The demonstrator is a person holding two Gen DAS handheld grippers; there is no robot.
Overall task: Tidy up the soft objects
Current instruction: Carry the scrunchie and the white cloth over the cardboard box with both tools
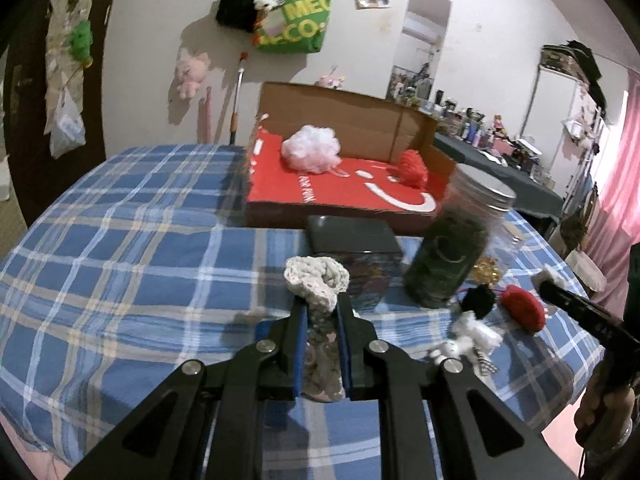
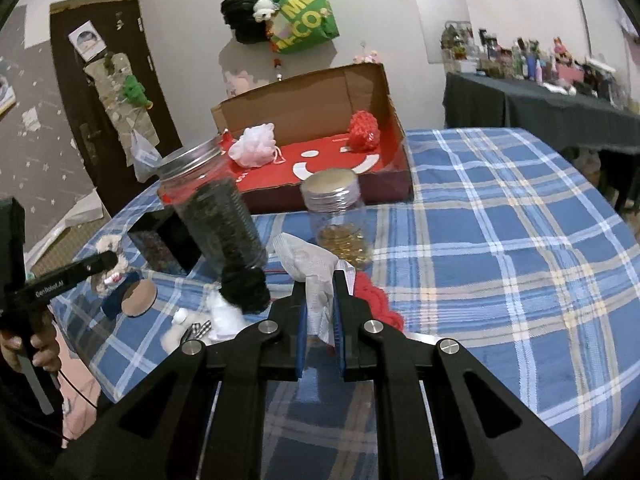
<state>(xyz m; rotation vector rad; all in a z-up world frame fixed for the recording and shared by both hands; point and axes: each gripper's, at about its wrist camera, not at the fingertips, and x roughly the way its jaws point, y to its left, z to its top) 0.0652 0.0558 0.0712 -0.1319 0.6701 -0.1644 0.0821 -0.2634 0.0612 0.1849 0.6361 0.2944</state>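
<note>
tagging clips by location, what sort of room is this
Most likely a lived-in room in a home, perhaps a bedroom. A blue plaid cloth covers the work surface, a green tote bag and a pink plush toy hang on the wall, and a dark-draped side table holds crowded bottles and figurines.
</note>
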